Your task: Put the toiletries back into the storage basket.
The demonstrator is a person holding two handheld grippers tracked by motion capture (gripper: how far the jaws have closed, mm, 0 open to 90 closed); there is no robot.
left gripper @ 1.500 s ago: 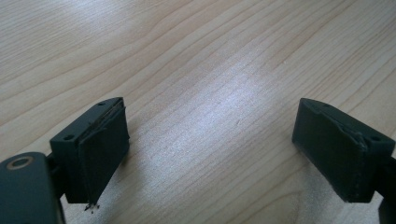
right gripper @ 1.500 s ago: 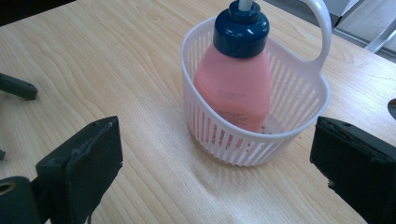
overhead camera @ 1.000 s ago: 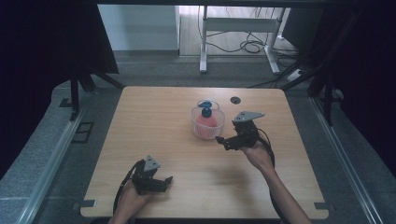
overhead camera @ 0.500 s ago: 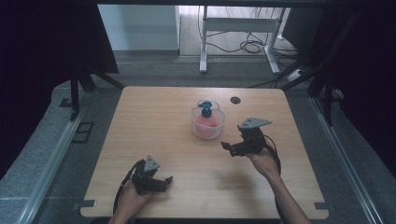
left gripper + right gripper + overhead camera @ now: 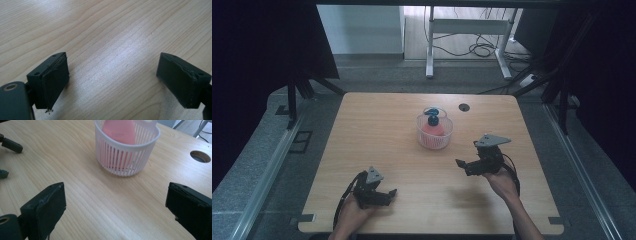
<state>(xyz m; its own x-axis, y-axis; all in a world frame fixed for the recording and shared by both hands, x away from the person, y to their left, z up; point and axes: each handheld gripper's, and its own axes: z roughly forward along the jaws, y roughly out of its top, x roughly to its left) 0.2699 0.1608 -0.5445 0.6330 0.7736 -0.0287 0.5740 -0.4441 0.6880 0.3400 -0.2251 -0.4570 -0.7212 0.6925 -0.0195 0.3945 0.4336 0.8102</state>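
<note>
Right tongs (image 5: 465, 167) are released, jaws spread wide and empty, held above the light wooden tabletop (image 5: 382, 135) near its right side. Left tongs (image 5: 387, 196) are likewise released and empty, low over the near left area. Between and beyond them, at the far centre, stands the white slotted plastic basket (image 5: 434, 134), holding a pink rounded bottle (image 5: 121, 131) with a blue cap (image 5: 432, 119).
</note>
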